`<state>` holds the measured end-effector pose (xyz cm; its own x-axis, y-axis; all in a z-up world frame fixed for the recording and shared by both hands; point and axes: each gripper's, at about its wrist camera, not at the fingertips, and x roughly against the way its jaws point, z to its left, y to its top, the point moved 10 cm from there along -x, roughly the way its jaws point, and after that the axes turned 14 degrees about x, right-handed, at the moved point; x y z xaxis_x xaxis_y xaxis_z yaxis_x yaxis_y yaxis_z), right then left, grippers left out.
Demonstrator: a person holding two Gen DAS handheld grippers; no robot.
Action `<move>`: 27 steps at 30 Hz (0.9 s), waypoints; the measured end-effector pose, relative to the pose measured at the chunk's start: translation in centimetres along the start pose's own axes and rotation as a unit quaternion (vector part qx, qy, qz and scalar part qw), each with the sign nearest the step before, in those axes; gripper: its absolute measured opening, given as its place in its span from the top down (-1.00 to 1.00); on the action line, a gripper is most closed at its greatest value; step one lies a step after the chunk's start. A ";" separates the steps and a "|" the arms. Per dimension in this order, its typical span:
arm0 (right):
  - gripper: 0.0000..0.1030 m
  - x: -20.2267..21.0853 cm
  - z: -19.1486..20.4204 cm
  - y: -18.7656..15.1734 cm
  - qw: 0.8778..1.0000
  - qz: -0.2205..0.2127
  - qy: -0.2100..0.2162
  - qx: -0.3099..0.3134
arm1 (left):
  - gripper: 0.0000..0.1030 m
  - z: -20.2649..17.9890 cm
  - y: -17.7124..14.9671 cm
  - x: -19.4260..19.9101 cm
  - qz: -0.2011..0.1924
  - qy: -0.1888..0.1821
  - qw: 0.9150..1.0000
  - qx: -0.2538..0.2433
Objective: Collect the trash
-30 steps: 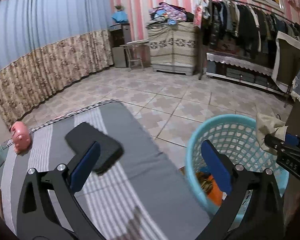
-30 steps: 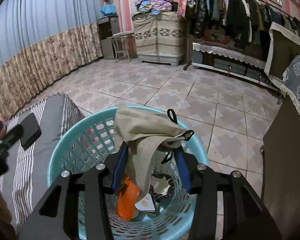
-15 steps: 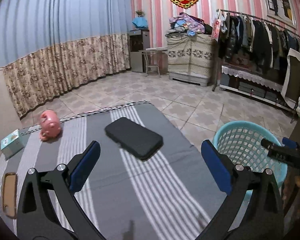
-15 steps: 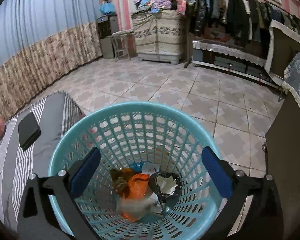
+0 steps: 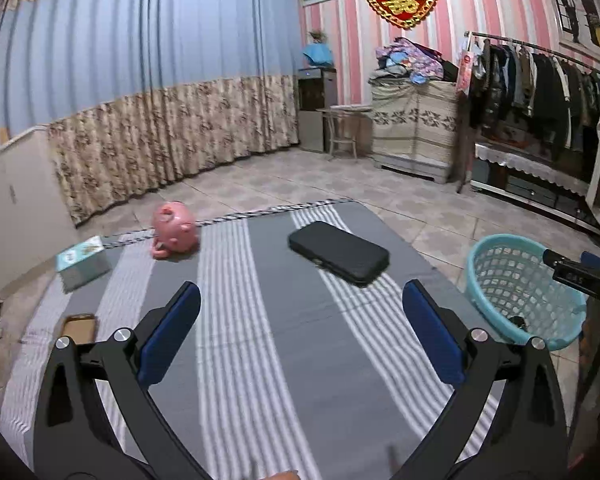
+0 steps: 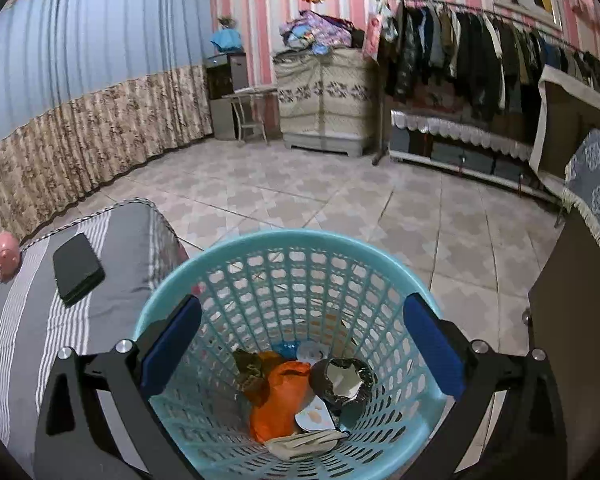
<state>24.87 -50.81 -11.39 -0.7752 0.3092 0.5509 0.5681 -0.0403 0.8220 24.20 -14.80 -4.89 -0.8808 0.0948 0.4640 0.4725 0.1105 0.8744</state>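
Observation:
A turquoise plastic basket (image 6: 296,240) stands on the floor beside the grey striped table. My right gripper (image 6: 300,344) is open and empty above its mouth. Inside lie an orange wrapper (image 6: 278,396), a dark foil cup (image 6: 342,380) and a beige mask (image 6: 304,440) at the bottom. My left gripper (image 5: 300,332) is open and empty over the striped tablecloth (image 5: 268,360). The basket (image 5: 516,280) shows at the right of the left wrist view, with the right gripper's tip (image 5: 572,274) over it.
On the table lie a black phone (image 5: 338,252), a pink piggy bank (image 5: 174,230), a small teal box (image 5: 82,258) and a brown flat object (image 5: 78,326). A dark wooden cabinet (image 6: 572,320) stands right of the basket. Tiled floor, curtain and a clothes rack lie beyond.
My right gripper opened and let go of the beige mask, which now lies in the basket. My left gripper swung left, from over the basket's edge to over the table.

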 end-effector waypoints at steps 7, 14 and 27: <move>-0.92 4.0 2.5 0.0 0.999 -0.024 0.024 -0.011 | -0.90 2.1 -0.9 2.3 -0.006 0.011 1.000 0.002; -0.92 10.2 7.4 -0.4 0.997 -0.057 0.042 0.009 | -0.90 3.2 -1.9 5.2 -0.016 0.002 1.000 -0.010; -0.92 18.9 17.1 -3.4 0.991 -0.083 0.093 0.041 | -0.90 6.9 -3.5 8.9 -0.018 -0.012 1.000 0.010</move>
<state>13.08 -28.55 -6.23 -0.8932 0.1246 0.4320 0.4427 0.0759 0.8935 14.97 -7.54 -4.77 -0.8961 0.1142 0.4289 0.4416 0.1332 0.8872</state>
